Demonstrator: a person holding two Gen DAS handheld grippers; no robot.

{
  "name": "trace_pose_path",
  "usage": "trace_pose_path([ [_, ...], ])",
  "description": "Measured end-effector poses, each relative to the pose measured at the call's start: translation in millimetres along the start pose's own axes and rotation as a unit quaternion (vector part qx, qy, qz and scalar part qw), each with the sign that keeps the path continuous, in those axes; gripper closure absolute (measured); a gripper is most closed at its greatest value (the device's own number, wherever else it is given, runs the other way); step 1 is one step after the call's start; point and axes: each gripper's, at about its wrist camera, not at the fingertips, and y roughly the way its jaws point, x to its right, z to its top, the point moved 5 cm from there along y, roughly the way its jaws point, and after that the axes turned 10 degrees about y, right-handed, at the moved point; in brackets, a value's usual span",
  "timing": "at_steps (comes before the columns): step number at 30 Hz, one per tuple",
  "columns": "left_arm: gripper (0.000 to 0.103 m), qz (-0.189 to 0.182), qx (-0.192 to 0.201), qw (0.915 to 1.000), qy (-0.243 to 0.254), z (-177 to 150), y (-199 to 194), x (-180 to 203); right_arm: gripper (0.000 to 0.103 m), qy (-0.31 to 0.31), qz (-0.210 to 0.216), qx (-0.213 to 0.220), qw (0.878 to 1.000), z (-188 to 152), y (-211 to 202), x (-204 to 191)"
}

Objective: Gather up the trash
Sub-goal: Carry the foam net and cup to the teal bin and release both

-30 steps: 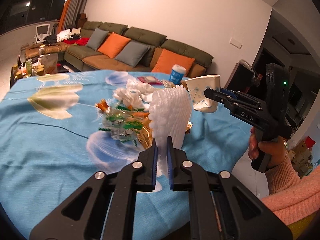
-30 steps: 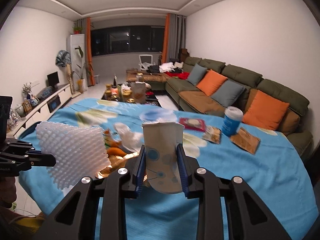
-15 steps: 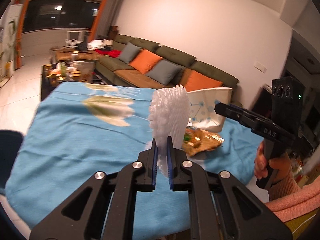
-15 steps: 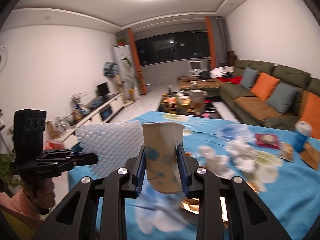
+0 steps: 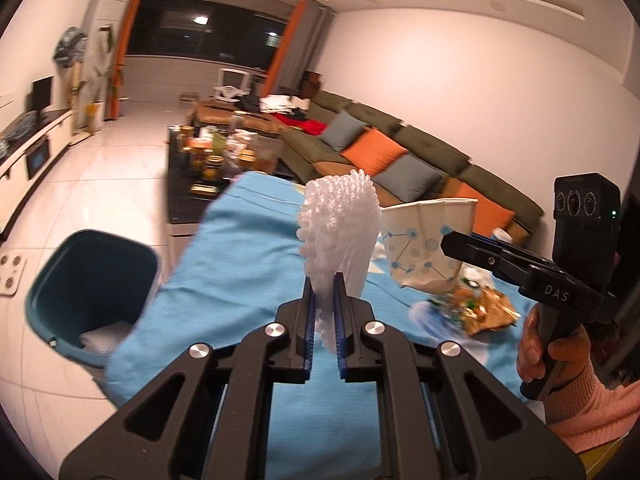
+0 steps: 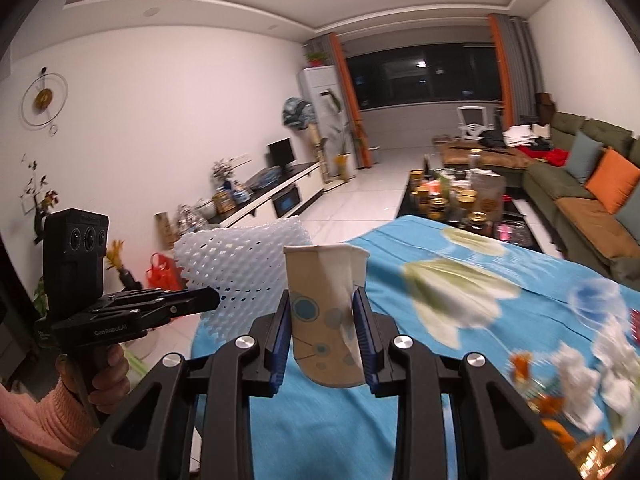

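My left hand-held gripper (image 5: 324,312) pinches the foam net (image 5: 340,236); my right hand-held gripper (image 6: 322,336) clamps the paper cup (image 6: 324,320). A teal bin (image 5: 92,276) sits left of the table (image 5: 248,264) (blue cloth).

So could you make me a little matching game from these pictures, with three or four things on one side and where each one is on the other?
Things:
1. white foam mesh sleeve
2. crushed paper cup with blue dots
3. dark teal plastic bin
4. gold snack wrapper

Places:
A. lying on the blue flowered tablecloth
B. pinched in the left gripper
C. standing on the floor beside the table
D. pinched in the right gripper

Pairs: 1-B, 2-D, 3-C, 4-A
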Motion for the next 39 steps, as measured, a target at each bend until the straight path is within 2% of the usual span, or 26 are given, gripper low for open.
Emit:
trace_pose_path([
  [8, 0.094, 0.065, -0.005, 0.9972, -0.037, -6.3, -17.2, -54.4, 0.075, -0.014, 0.047, -0.034, 0.998, 9.6, 56.8, -32.6],
  [15, 0.094, 0.115, -0.014, 0.9903, -0.076, -13.1, -31.9, -114.4, 0.075, -0.021, 0.073, -0.053, 0.996, 19.1, 102.4, -56.1],
  [20, 0.094, 0.145, -0.019, 0.9855, -0.087, -17.9, -38.3, -142.4, 0.074, -0.026, 0.093, -0.079, 0.992, 19.0, 136.7, -75.0],
  [29, 0.094, 0.178, -0.050, 0.9759, -0.116, -34.5, -21.6, -190.3, 0.074, -0.022, 0.100, -0.130, 0.986, 13.3, 202.0, -93.0],
  [39, 0.094, 0.206, -0.083, 0.9653, -0.138, -43.8, 11.2, -209.3, 0.074, -0.015, 0.086, -0.186, 0.979, 2.9, 270.2, -111.9],
])
